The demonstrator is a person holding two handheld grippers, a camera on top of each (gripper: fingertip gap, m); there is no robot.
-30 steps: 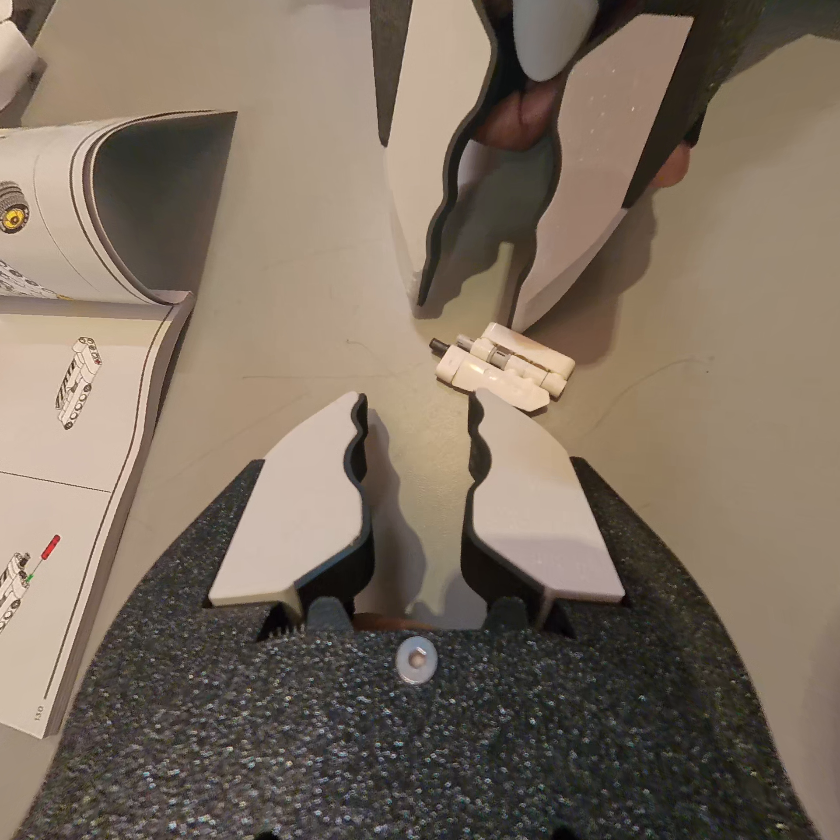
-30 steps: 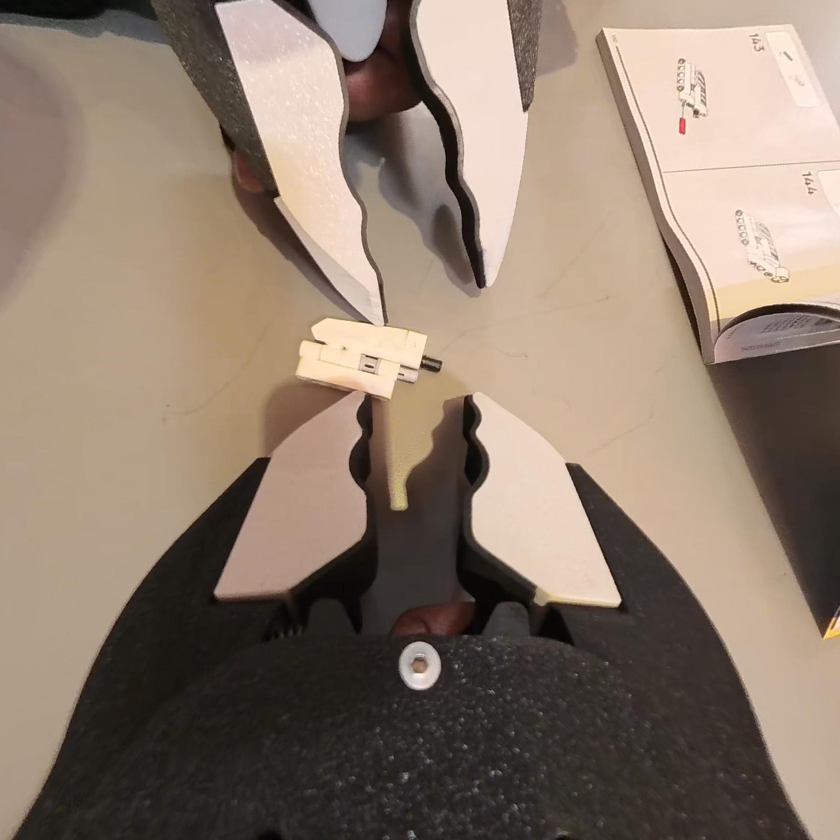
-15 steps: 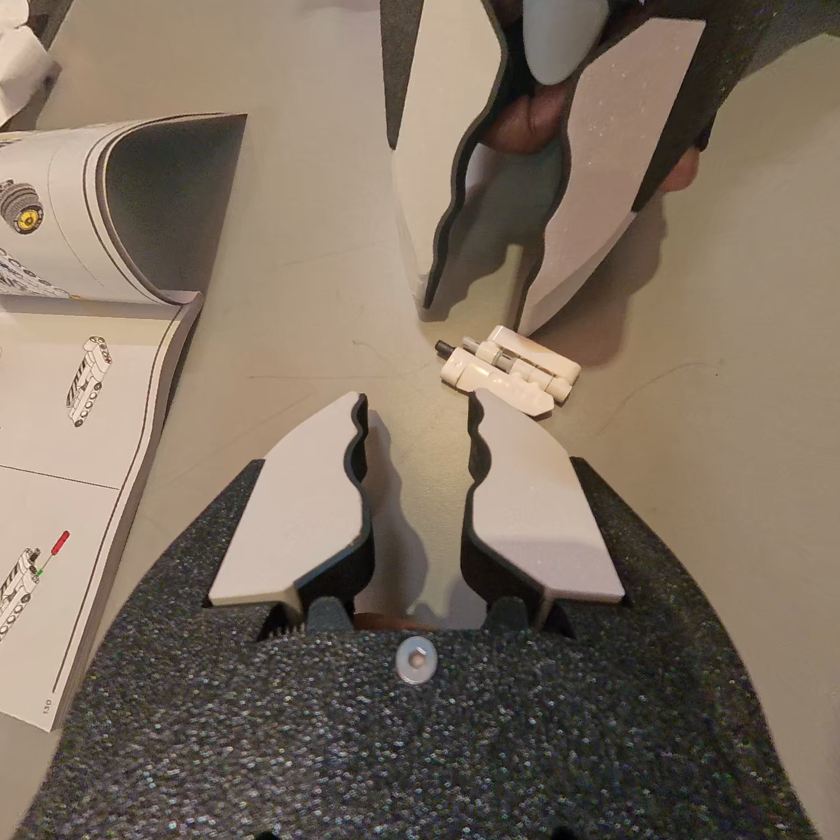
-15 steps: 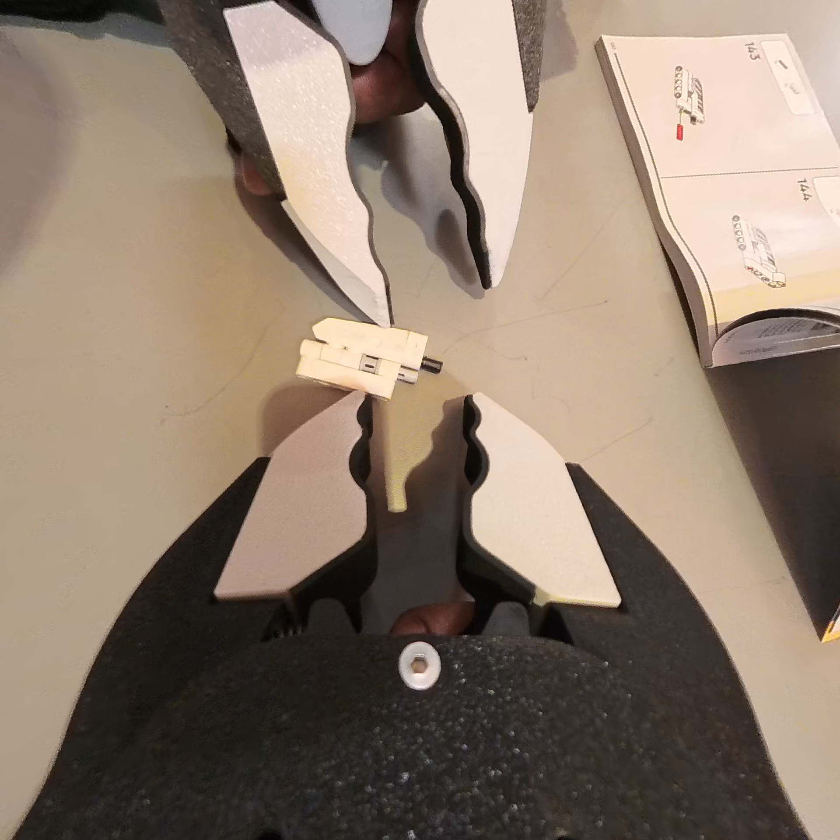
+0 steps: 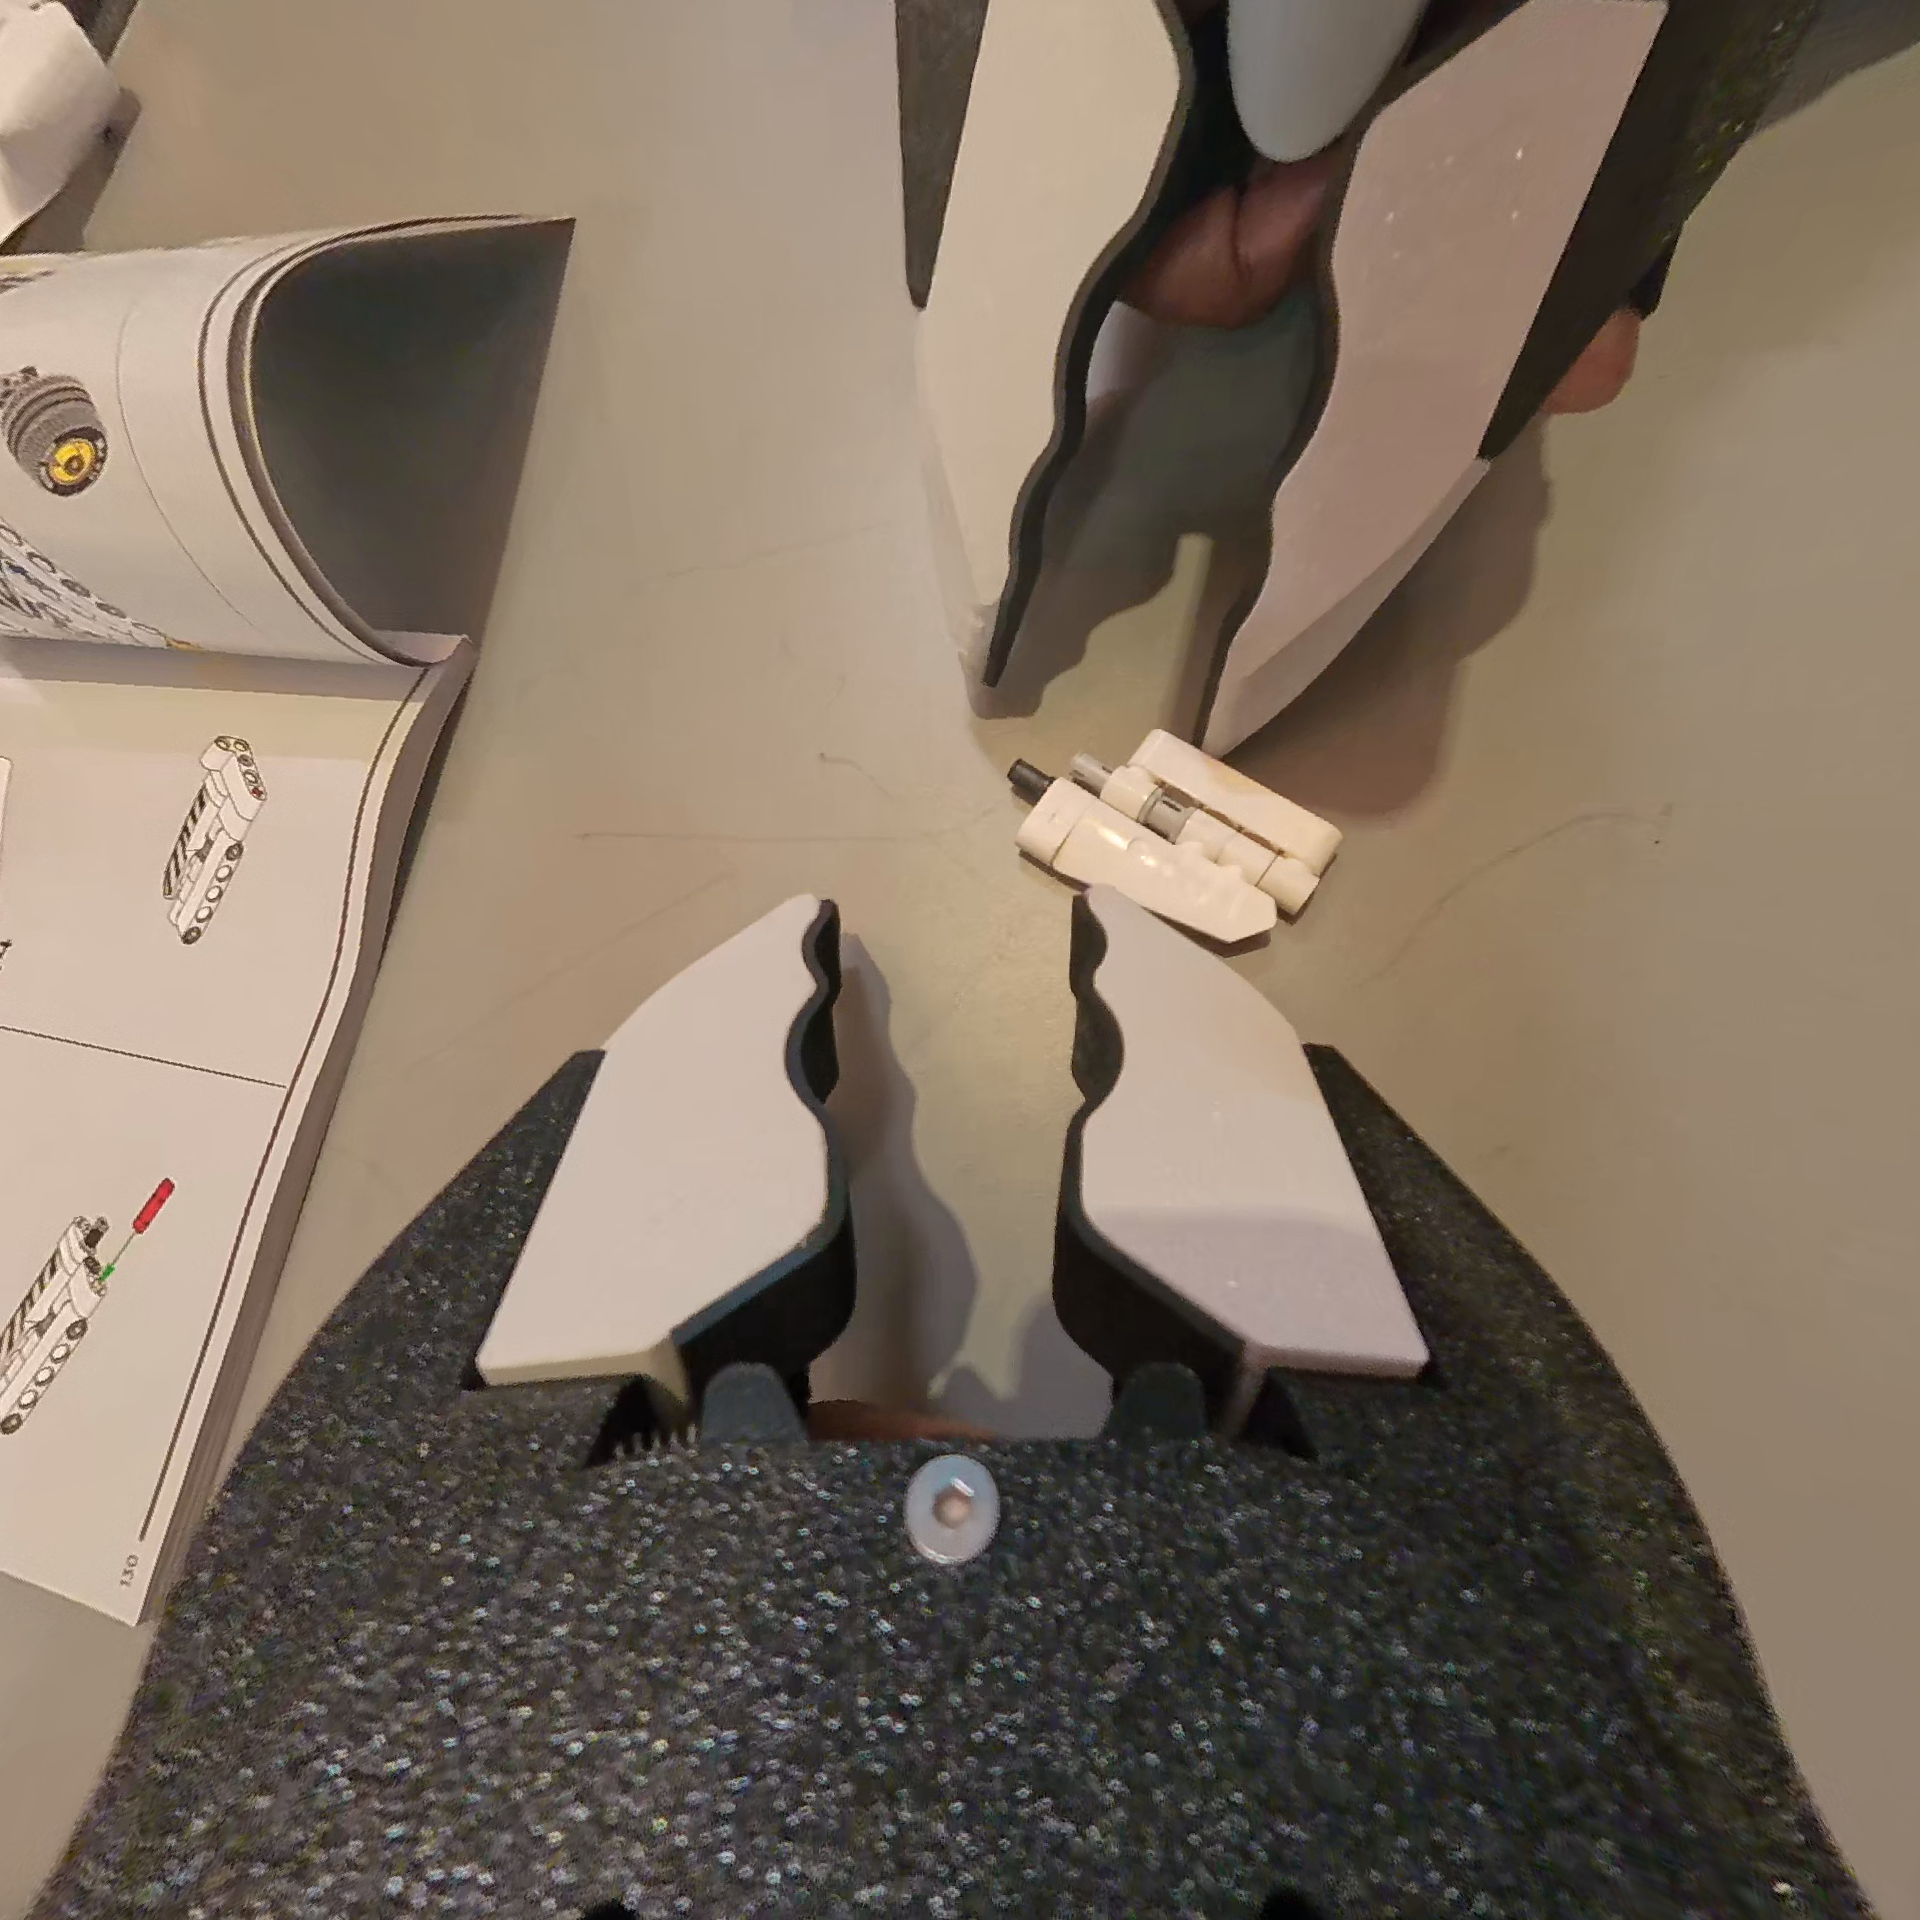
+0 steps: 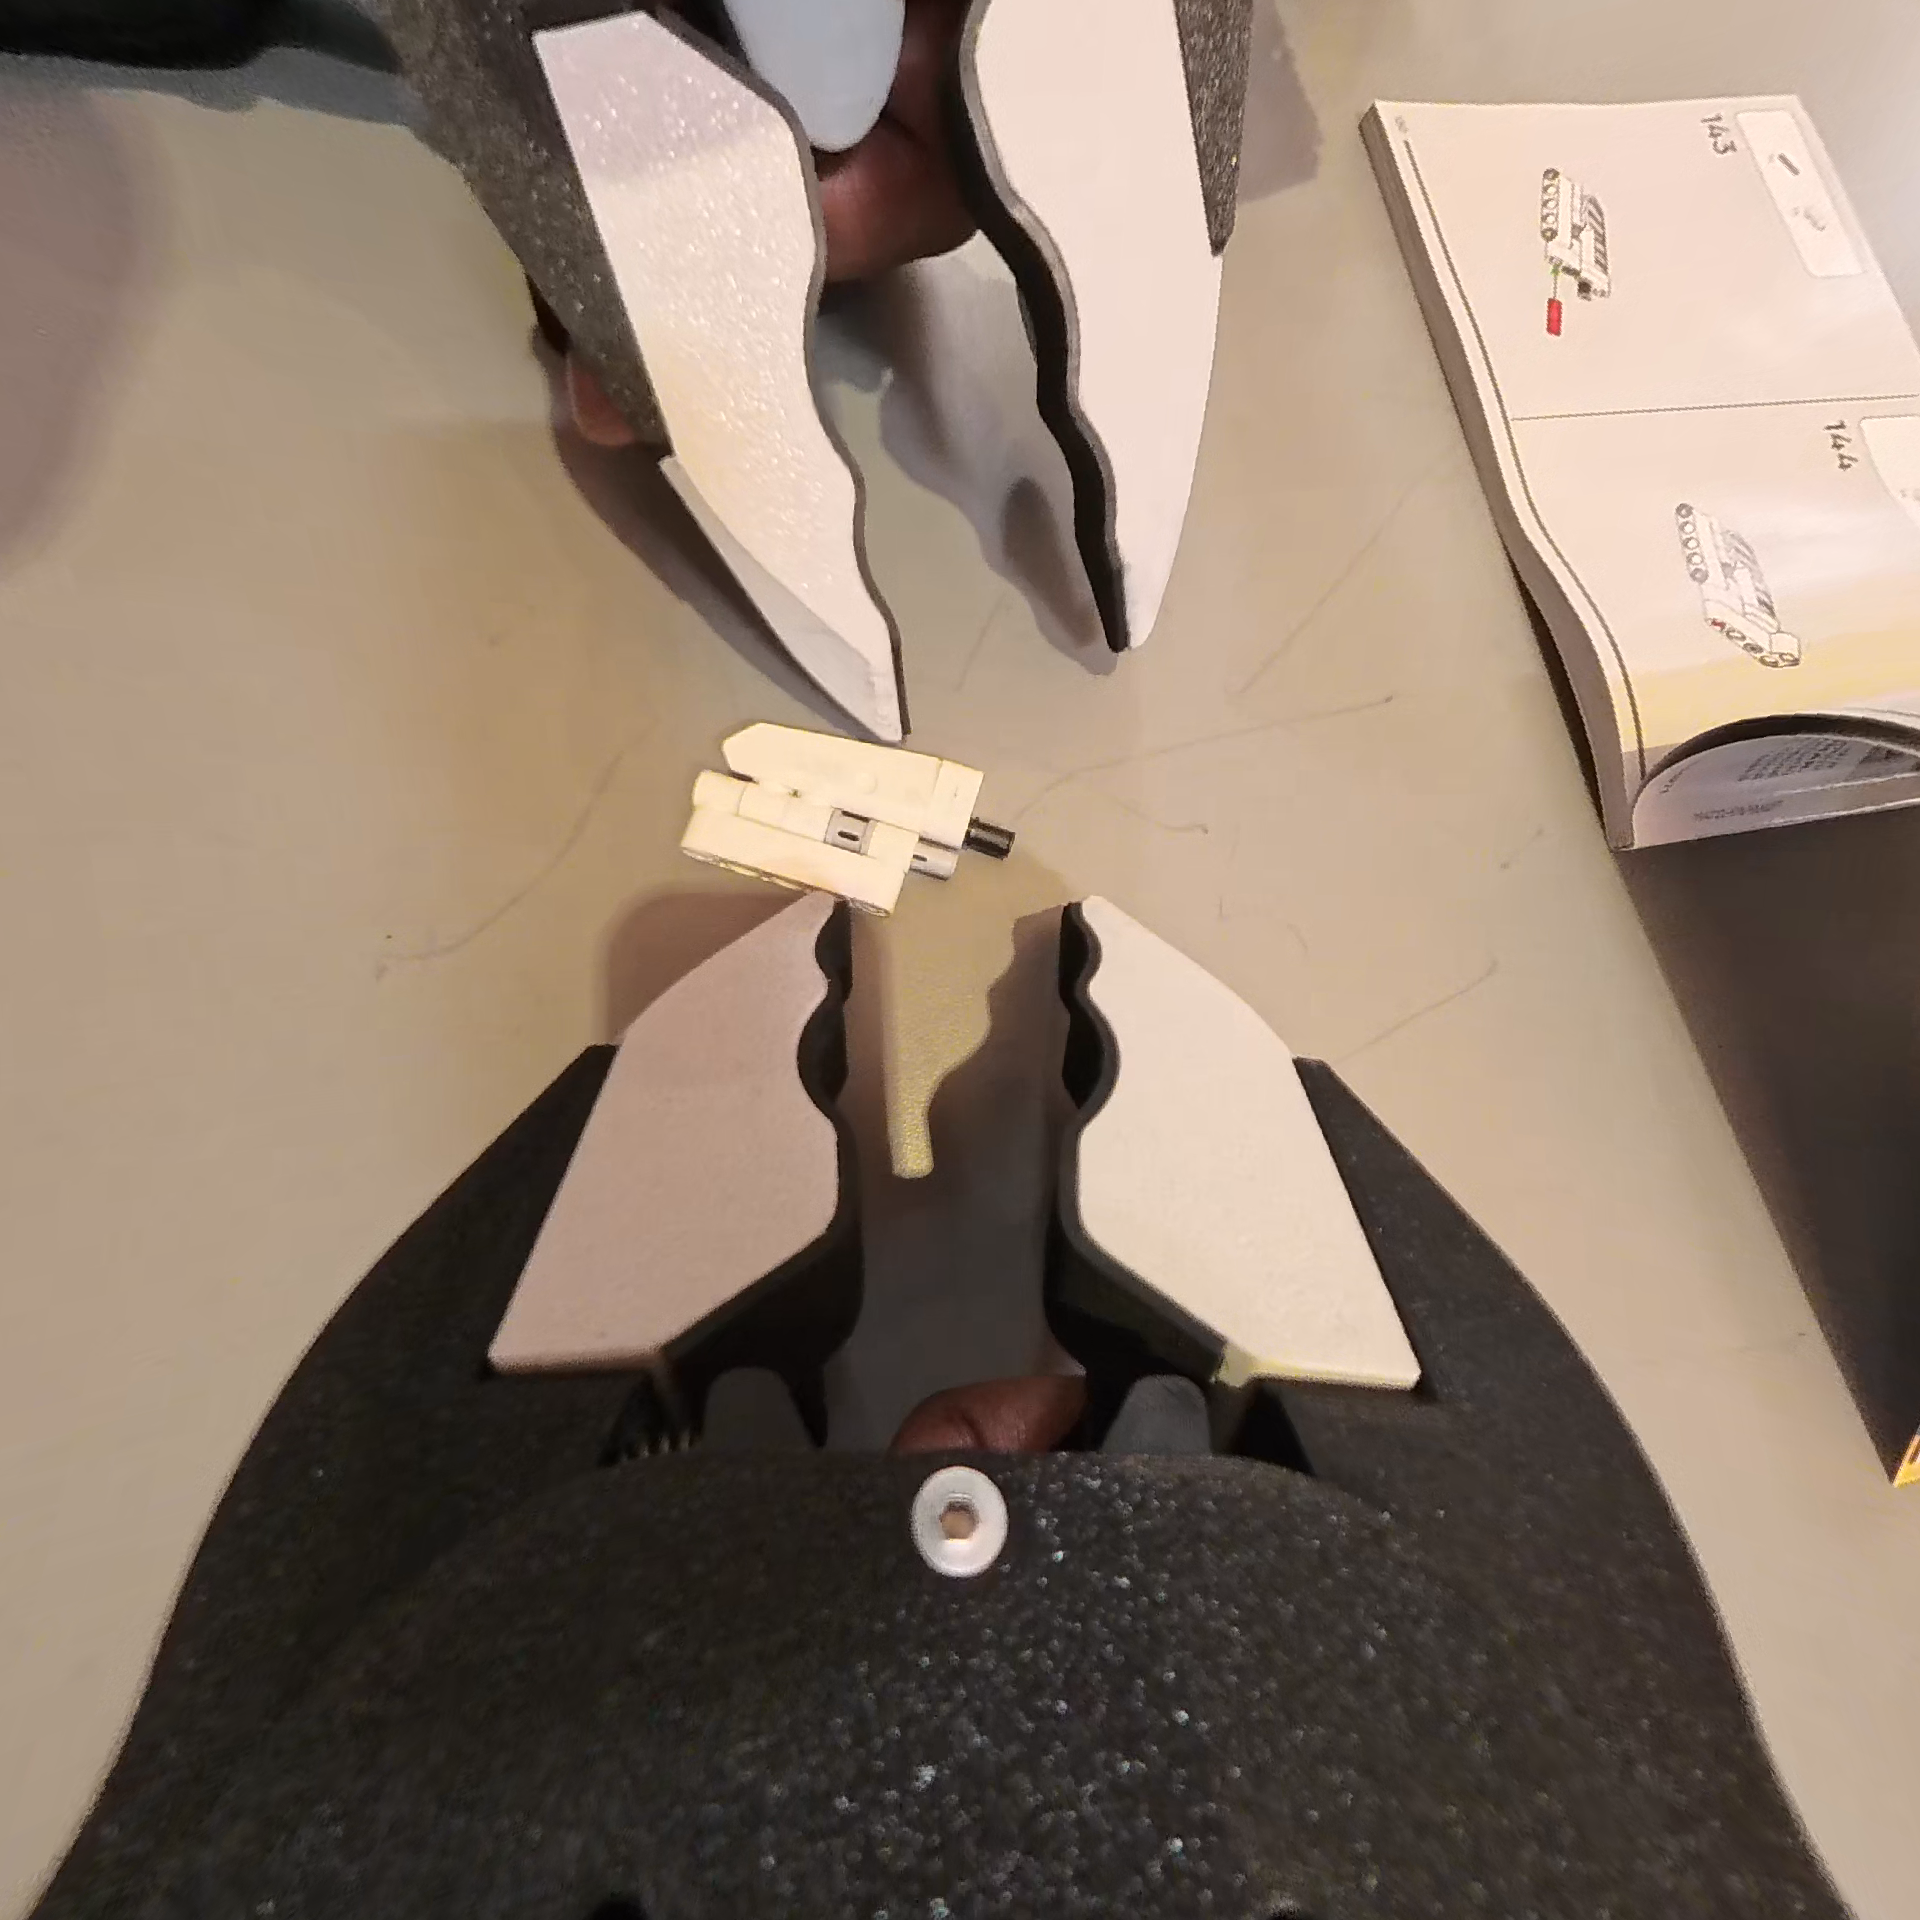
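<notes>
A small white brick assembly [image 5: 1174, 836] with grey pins and a black pin end lies on the beige table, between the two grippers. My left gripper [image 5: 951, 914] is open with nothing between its pads; its right fingertip [image 5: 1101, 914] sits just at the assembly's near edge. My right gripper [image 6: 951, 909] is open and holds nothing too; its left fingertip [image 6: 821, 909] is right at the assembly [image 6: 831, 816]. Each gripper shows in the other's view, opposite, tips down by the assembly: the right gripper [image 5: 1101, 696] and the left gripper [image 6: 1008, 686].
An open instruction booklet [image 5: 135, 935] lies at the left in the left wrist view; it also shows at the right of the right wrist view [image 6: 1683, 436]. A dark sheet [image 6: 1808, 1039] lies beside it. A person's fingers [image 5: 1226, 249] show behind the far gripper. Some 4 cm of space lies between my two pairs of fingers.
Both grippers stay open around the assembly with only slight drift of the views; the assembly has not moved.
</notes>
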